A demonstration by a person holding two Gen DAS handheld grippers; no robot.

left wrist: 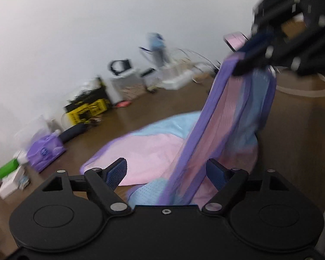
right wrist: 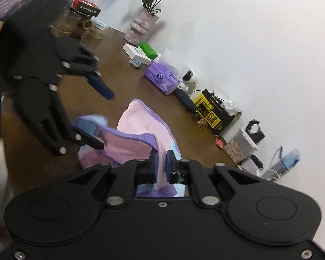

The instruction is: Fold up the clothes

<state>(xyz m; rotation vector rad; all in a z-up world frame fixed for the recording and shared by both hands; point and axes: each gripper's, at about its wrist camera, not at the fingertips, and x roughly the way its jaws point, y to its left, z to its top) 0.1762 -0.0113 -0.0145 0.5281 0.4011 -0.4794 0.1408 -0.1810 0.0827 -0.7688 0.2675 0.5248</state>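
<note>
Brown table (right wrist: 127, 91), left to right: left gripper (right wrist: 101, 117), jaws apart, nothing clamped; pink-blue-purple garment (right wrist: 140, 125), partly on table, edge pinched and lifted by closed right gripper (right wrist: 161, 162); purple tissue pack (right wrist: 162, 77); yellow-black box (right wrist: 214, 112), writing unreadable

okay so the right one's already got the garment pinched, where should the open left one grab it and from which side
Probably the purple trimmed edge of the pink and blue garment, low on the taut strip hanging from the right hand-held gripper. That band runs up between the open fingers of the left hand-held gripper, so come in head-on from below and close across the hem. The rest lies slack on the table.
</note>
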